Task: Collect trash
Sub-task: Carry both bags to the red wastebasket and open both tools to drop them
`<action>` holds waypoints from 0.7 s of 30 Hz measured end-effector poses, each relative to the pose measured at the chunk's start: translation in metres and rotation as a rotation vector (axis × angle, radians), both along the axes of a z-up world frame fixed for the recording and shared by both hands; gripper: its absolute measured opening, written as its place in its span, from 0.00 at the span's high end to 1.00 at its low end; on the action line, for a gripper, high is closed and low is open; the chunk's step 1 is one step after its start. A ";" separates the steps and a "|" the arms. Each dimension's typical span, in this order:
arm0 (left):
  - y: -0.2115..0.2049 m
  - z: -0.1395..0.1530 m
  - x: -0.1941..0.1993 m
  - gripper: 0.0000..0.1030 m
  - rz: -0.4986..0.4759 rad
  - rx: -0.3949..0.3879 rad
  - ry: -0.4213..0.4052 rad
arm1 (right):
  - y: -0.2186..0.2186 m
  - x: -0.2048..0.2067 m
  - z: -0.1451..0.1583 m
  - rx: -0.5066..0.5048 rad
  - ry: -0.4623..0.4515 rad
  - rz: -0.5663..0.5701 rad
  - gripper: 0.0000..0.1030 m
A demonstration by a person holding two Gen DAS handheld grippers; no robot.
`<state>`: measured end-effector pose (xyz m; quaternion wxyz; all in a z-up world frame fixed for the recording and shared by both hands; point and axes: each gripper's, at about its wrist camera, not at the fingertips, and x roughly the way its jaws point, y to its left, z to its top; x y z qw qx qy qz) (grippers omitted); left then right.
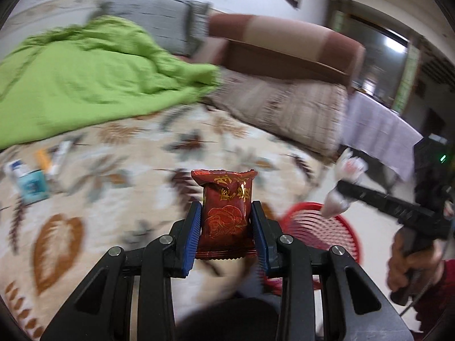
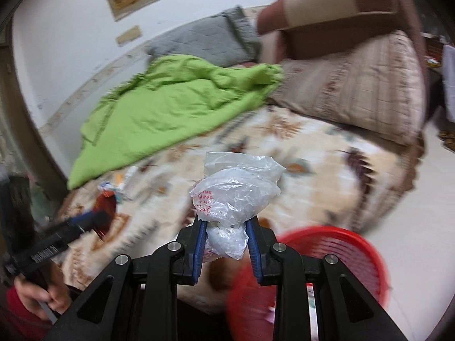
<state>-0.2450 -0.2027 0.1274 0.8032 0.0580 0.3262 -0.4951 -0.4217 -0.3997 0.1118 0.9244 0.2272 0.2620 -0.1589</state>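
Both grippers carry trash over the bed's edge by a red basket.

The left gripper (image 1: pixel 224 227) clamps a dark red foil snack packet with gold print (image 1: pixel 224 204); the right gripper (image 2: pixel 224 238) pinches a crumpled clear plastic bag (image 2: pixel 236 196). The red slatted plastic basket (image 2: pixel 341 244) sits on the pale floor beside the bed's leaf-patterned quilt (image 2: pixel 312 153); small cartons (image 1: pixel 28 182) lie near the green blanket (image 1: pixel 85 79).

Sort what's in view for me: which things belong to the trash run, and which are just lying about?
Belongs to the job:
- red snack wrapper, clamped in left gripper
- crumpled clear plastic bag, clamped in right gripper
- red basket
- small packets on the bedspread, possibly trash

Lying about:
- green blanket
- grey pillow
- beige cushion
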 end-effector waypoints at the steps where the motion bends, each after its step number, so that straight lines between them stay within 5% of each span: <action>1: -0.015 0.001 -0.008 0.68 -0.040 -0.001 0.013 | -0.007 -0.010 -0.003 -0.005 0.014 -0.021 0.72; 8: -0.095 -0.009 -0.063 0.68 -0.247 0.044 0.087 | -0.042 -0.063 -0.025 0.027 0.071 -0.114 0.71; 13: -0.126 -0.023 -0.086 0.65 -0.304 0.097 0.094 | -0.047 -0.073 -0.038 0.030 0.103 -0.112 0.70; 15: -0.130 -0.026 -0.091 0.47 -0.303 0.106 0.099 | -0.049 -0.073 -0.043 0.037 0.124 -0.108 0.55; 21: -0.122 -0.021 -0.083 0.38 -0.256 0.099 0.084 | -0.050 -0.074 -0.040 0.030 0.104 -0.135 0.39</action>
